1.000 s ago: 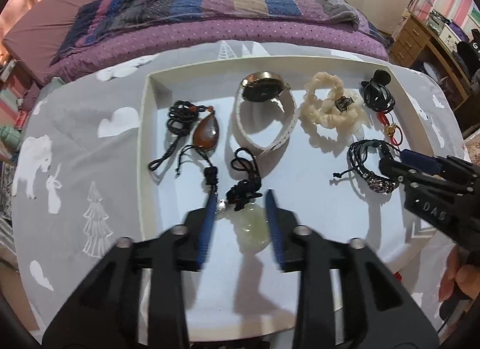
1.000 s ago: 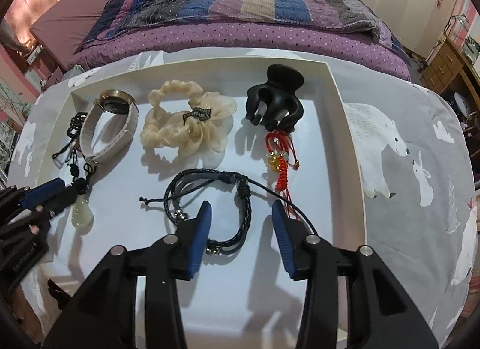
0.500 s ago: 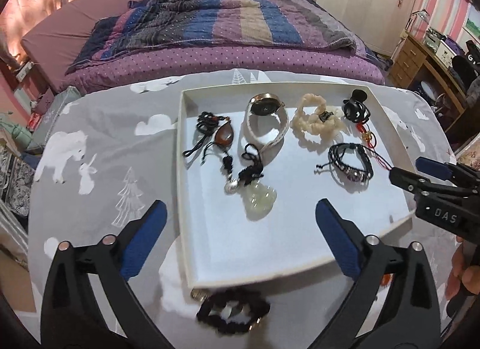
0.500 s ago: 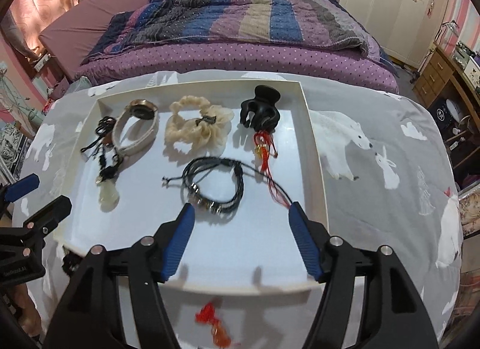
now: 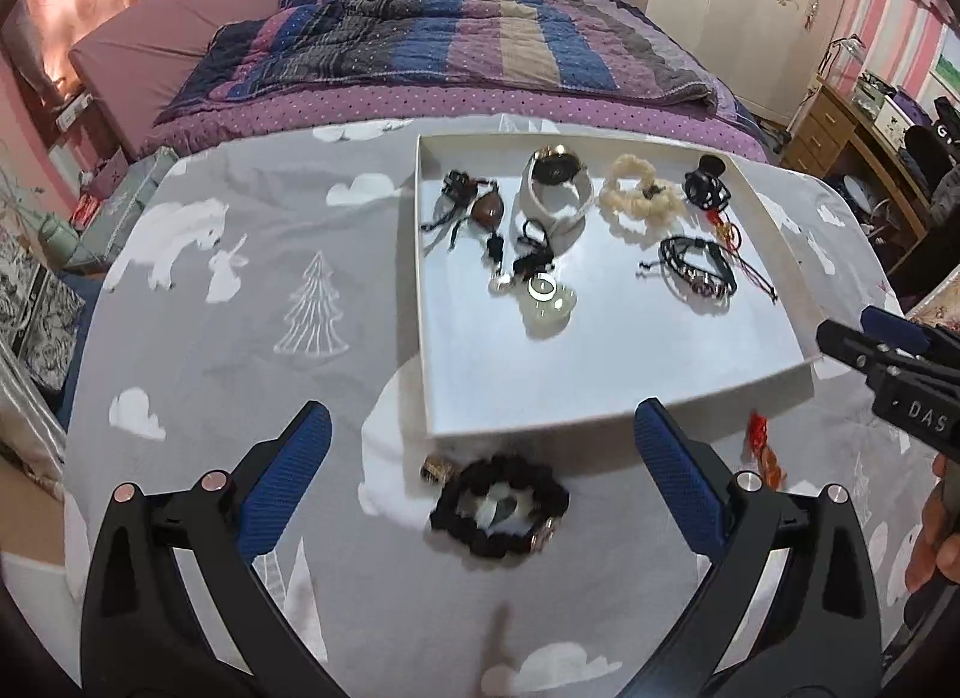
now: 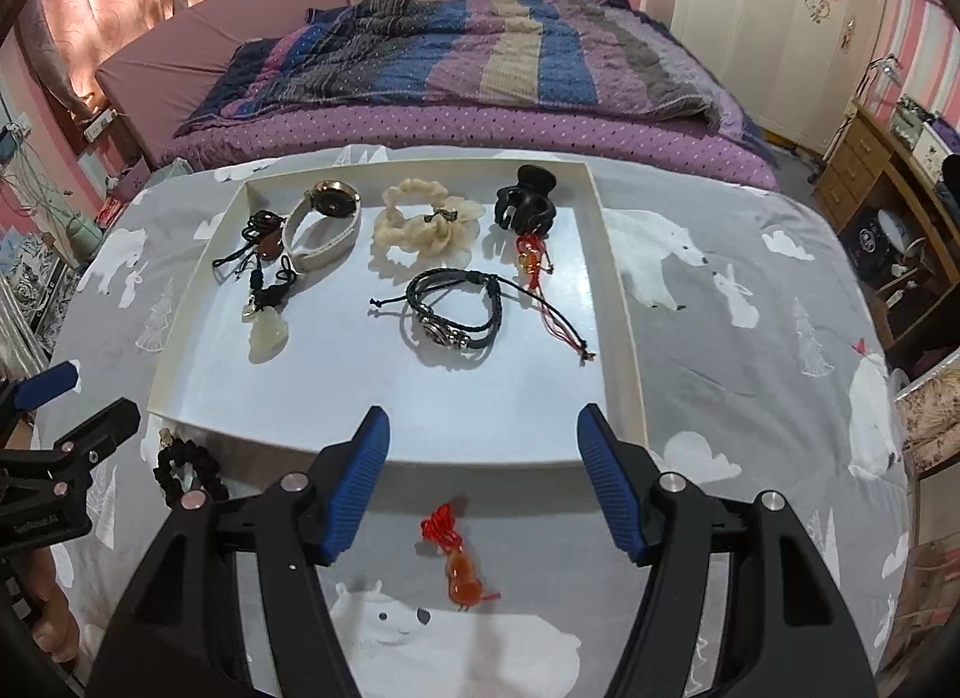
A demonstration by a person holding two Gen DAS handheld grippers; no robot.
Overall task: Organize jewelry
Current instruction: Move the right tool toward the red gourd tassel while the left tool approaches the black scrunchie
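Observation:
A white tray [image 5: 600,416] [image 6: 618,302] holds a jade pendant [image 5: 549,302] [image 6: 268,332], an amber pendant [image 5: 485,209], a white watch [image 5: 558,182] [image 6: 327,218], a cream scrunchie [image 6: 423,218], a black hair claw [image 6: 528,200] and a black braided bracelet [image 5: 696,269] [image 6: 453,311]. A black bead bracelet [image 5: 501,506] [image 6: 186,467] lies on the cloth in front of the tray, between the wide-open fingers of my left gripper [image 5: 480,482]. An orange charm on red cord [image 6: 459,560] [image 5: 765,452] lies in front of the tray under my open, empty right gripper [image 6: 480,482].
The table wears a grey cloth [image 5: 270,278] printed with polar bears and trees. A bed with a striped quilt [image 6: 480,50] stands behind it. A wooden desk [image 6: 876,170] is at the right.
Both grippers have opened wide and pulled back from the tray toward the near edge. The jade pendant and braided bracelet lie released in the tray. The bead bracelet and orange charm have come into view.

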